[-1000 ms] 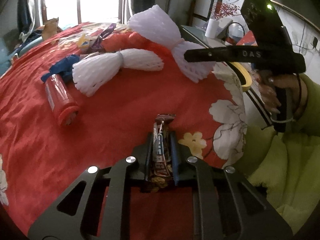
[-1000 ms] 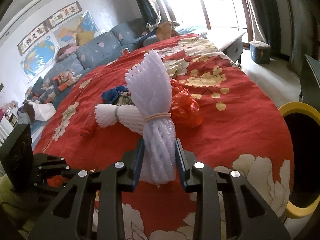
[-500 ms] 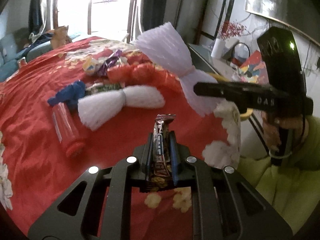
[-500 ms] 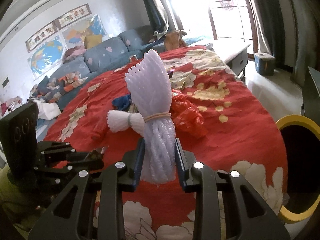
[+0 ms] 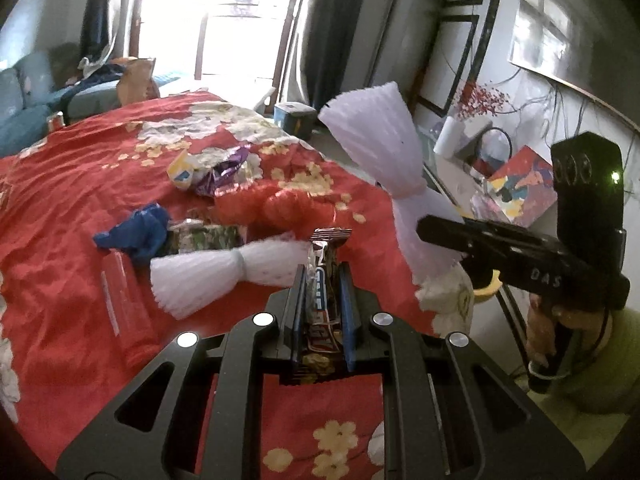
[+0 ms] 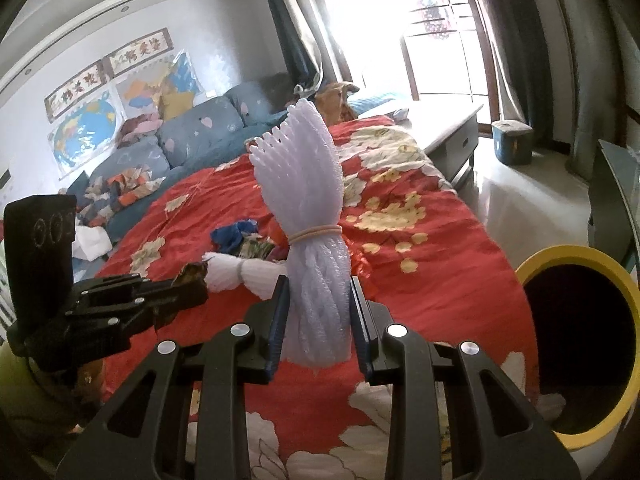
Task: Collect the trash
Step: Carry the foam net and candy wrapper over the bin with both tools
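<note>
Left wrist view showed more of the room than a second earlier: the red floral bedspread (image 5: 72, 280) sat lower in frame, both grippers having lifted off it. The left gripper (image 5: 320, 280) stayed clamped almost fully shut on a snack bar wrapper (image 5: 320, 304), held edge-on above the bed. The right gripper (image 6: 318, 312) kept its narrow grip on a white foam net bundle (image 6: 308, 208), tied with a rubber band (image 6: 316, 233) and standing upright between the pads. A second foam bundle (image 5: 224, 272), blue scrap (image 5: 136, 232) and purple wrapper (image 5: 220, 172) lay on the bedspread. The yellow-rimmed bin (image 6: 576, 344) stood beside the bed, at the right.
</note>
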